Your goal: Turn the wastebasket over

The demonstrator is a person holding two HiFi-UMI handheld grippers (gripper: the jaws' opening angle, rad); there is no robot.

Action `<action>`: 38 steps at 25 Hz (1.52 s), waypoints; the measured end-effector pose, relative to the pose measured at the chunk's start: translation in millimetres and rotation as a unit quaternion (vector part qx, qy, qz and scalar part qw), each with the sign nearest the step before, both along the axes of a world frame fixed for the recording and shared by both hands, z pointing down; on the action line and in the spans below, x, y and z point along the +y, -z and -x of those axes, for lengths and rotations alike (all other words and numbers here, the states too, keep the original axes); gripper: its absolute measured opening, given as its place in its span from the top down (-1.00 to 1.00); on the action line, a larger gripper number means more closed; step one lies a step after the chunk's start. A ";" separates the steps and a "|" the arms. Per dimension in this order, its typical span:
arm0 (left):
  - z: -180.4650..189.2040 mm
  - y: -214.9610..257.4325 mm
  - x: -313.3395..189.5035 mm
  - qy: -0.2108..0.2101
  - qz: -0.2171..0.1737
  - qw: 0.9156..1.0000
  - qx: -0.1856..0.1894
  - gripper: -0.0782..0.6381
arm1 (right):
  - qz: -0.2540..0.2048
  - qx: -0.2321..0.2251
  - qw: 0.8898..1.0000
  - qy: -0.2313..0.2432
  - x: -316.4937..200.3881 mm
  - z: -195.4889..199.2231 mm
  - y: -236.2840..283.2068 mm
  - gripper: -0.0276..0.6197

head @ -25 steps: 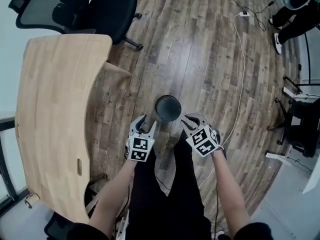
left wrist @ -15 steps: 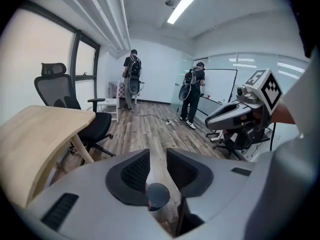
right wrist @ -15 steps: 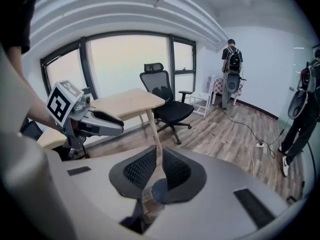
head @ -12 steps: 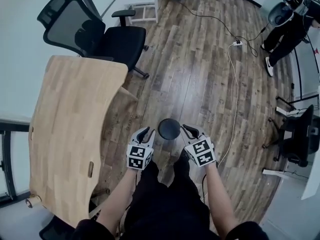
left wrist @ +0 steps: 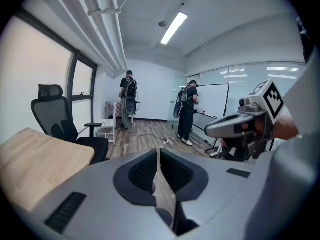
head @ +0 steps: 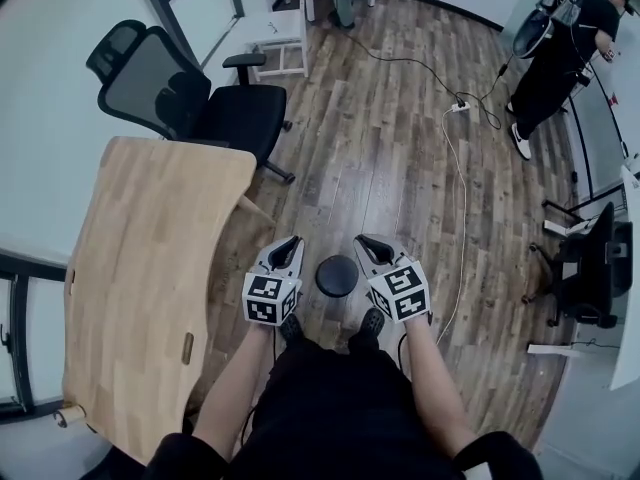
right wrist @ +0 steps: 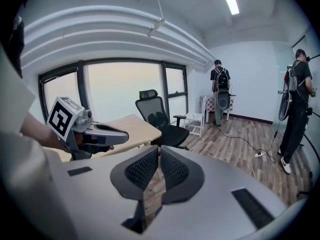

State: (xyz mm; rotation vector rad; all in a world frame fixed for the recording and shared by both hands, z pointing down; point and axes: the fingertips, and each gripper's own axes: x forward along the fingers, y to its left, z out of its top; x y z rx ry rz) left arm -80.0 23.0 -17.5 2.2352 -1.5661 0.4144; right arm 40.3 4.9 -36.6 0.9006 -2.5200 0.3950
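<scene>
One wastebasket (head: pixel 337 276): small, dark and round, it stands on the wooden floor (head: pixel 400 148) just ahead of the person's shoes (head: pixel 372 320). It sits between the two grippers and below them, touched by neither.
Its upper face: now a flat dark disc with no rim or hollow. A second ago a lighter rim ringed a dark mouth. The base is probably up now, though it is too small to be sure.
Left gripper (head: pixel 288 248): lifted clear of the basket, its jaws closing and all but together, with nothing between them. Its own view shows only the room beyond.
Right gripper (head: pixel 368 248): lifted too, jaws together and empty. Its own view looks over the table toward the office chair.
What has changed: a second ago both grippers flanked the basket low down with their jaws apart. They have since come up, and the floor looks further off in the head view, as if the person is straightening.
What that means: the turn-over looks finished and the basket released. What remains is at most a check that it stands steady.
Further out: a wooden table (head: pixel 140 268) to the left with a black office chair (head: pixel 170 93) behind it, a white cable (head: pixel 455 198) trailing across the floor, and another person (head: pixel 560 58) at the far right.
</scene>
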 end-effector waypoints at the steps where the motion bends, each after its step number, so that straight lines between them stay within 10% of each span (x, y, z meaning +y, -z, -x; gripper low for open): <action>1: -1.8 10.7 -4.1 0.001 -0.009 1.000 0.005 0.69 | -0.004 -0.009 1.000 -0.003 0.0 0.0 8.8 0.78; 19: -49.6 101.4 -21.9 -0.051 -0.051 0.996 0.046 0.73 | -0.044 -0.102 0.994 -0.014 0.2 -21.0 87.8 0.81; 38: -51.6 103.1 -14.3 -0.056 -0.041 0.996 0.057 0.73 | -0.054 -0.084 0.995 -0.011 3.5 -19.5 90.0 0.82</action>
